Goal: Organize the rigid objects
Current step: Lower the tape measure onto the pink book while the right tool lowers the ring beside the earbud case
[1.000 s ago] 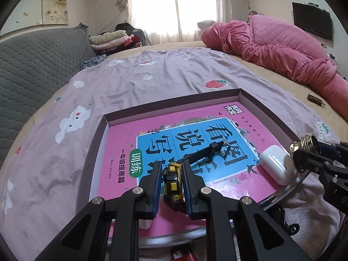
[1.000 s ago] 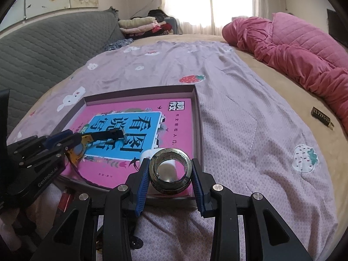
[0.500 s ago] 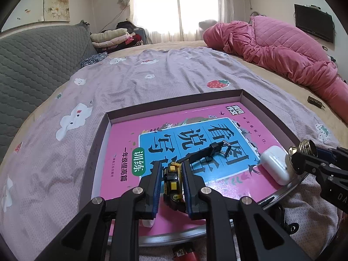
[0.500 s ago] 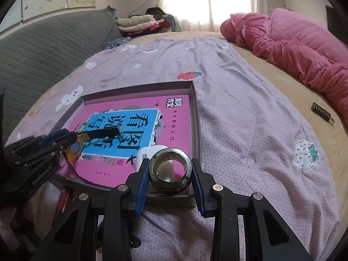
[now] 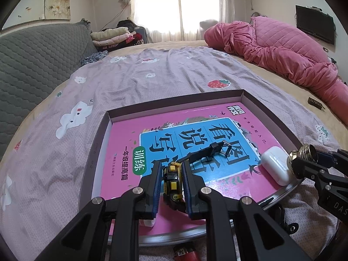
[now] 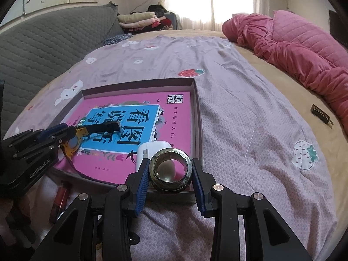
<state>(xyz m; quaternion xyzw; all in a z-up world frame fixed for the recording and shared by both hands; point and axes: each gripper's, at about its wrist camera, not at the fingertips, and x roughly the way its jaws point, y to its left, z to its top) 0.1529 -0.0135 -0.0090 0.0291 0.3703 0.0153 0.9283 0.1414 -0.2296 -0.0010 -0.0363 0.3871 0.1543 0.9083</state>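
The left claw was clamped on a yellow-and-black wristwatch, case pinched between the blue pads, black strap trailing fwd over the pink workbook inside the shallow box on the bed. The right claw was closed on a thick metal ring, held at the box's near edge, just beside the white earbud case, which lay on the book.

Handling, judged: the ring looked solid steel, so heavy for its size, stiff and slick. Best taken across the outer wall, as here; polished sides could slip on the pads if the squeeze eased. The watch case seemed rigid, but its strap was floppy and would drag or catch, so grip the case, not the strap. The earbud case looked light, smooth and rounded, and likely to scoot if nudged.

Vs. 1 s ago: both grips unchanged. In the left view the box sat a bit farther off and more of the red lighter showed below the rim. In the right view the ring sat slightly lower against the box edge, with more of the earbud case visible behind it. Nothing in the box had shifted.
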